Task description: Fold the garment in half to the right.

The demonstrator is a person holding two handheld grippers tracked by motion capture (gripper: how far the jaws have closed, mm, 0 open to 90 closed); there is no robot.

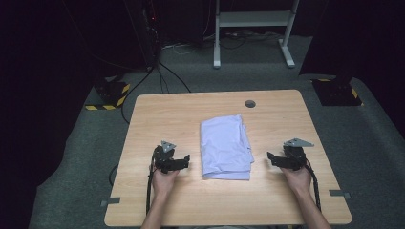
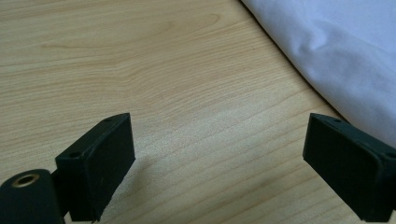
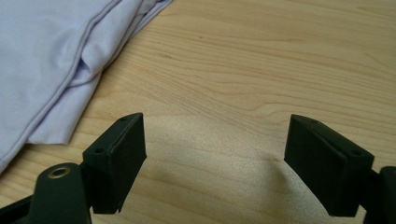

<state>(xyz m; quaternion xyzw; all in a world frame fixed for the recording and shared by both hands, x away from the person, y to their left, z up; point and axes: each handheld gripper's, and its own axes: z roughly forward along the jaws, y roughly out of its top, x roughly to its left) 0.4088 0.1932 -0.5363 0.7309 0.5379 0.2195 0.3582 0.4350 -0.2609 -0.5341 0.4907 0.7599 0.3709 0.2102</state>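
Soft folded white cloth point(image 1: 226, 147), woodgrain table point(image 1: 157, 114)

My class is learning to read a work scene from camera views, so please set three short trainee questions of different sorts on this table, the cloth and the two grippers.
1. True or false: the left gripper is clamped on the folded white cloth.
2. The cloth lies: A) between the grippers, B) left of both, C) on the floor.
3. Fill in: the right gripper has its jaws ____.

Key: 1 false, it is open over bare table; 2 A; 3 open.
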